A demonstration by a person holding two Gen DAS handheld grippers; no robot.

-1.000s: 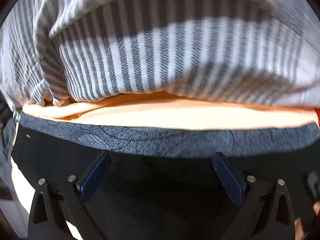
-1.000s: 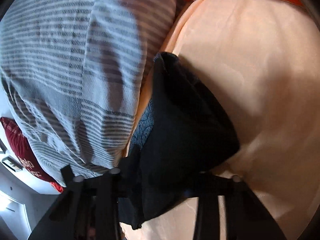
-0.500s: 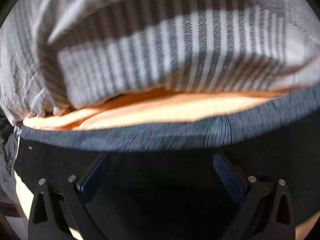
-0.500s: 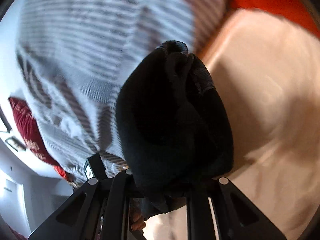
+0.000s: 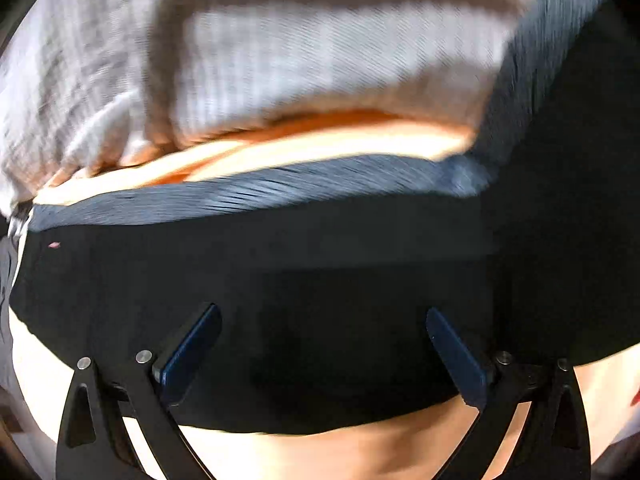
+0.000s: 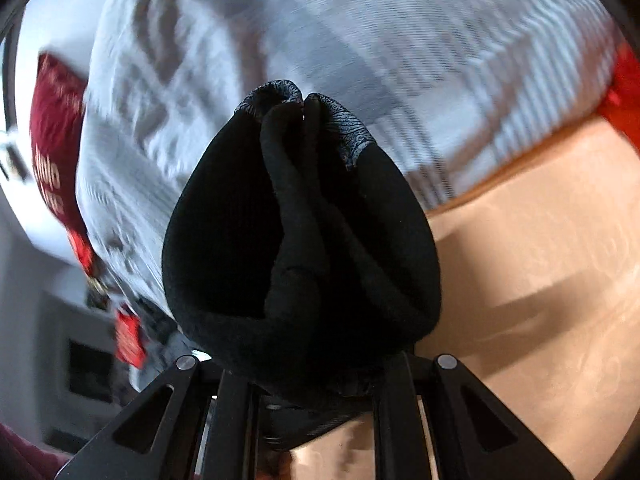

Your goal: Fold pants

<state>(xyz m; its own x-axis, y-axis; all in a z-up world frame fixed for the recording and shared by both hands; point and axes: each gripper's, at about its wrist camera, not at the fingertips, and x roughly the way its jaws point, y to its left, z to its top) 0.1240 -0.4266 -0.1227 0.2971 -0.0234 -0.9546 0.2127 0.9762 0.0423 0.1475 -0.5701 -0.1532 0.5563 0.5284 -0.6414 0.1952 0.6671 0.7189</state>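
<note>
The right gripper [image 6: 316, 376] was clenched on a bunched end of the black pants [image 6: 300, 240], raised above the peach sheet [image 6: 540, 280]. The left gripper [image 5: 320, 344] stood spread, its pads [image 5: 192, 352] resting over the flat part of the pants [image 5: 280, 280], which lay on the sheet just short of the striped pillow [image 5: 300, 60]. Done well, the raised end would likely need carrying level across the flat part, edges matched, before letting go.

pants [image 6: 248, 240]: I see matt black knit cloth, patterned grey waistband
bedsheet [image 6: 540, 280]: smooth peach cloth, faint sheen
duvet [image 5: 300, 60]: striped woven cloth
claw fingers [image 5: 192, 344]: matt plastic
</note>
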